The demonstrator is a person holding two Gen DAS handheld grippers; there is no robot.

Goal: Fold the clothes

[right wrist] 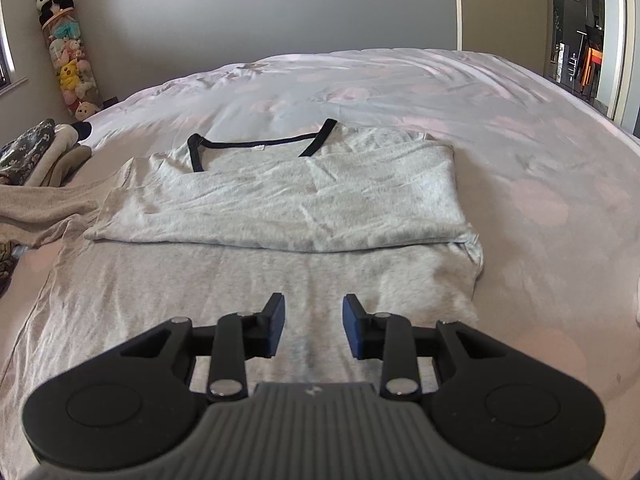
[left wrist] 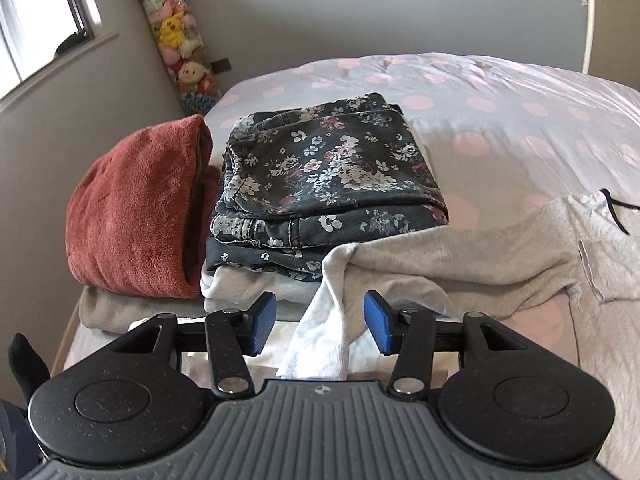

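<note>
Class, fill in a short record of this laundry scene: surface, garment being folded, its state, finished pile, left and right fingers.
surface: bed, spotted cover
garment: grey T-shirt, black collar
state: top folded down over lower half
pile: floral jeans on white clothes, rust fleece beside
left fingers: open, white cloth between, not pinched
right fingers: open above T-shirt, nothing between

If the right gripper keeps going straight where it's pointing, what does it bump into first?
Probably the grey T-shirt spread on the bed. The right gripper is open, pointing down at it; exact depth is unclear.

Floral jeans point(left wrist: 328, 172) stacked on folded clothes, fleece point(left wrist: 136, 208) to their left, T-shirt point(right wrist: 280, 200) spread on bed point(right wrist: 520, 128)
</note>
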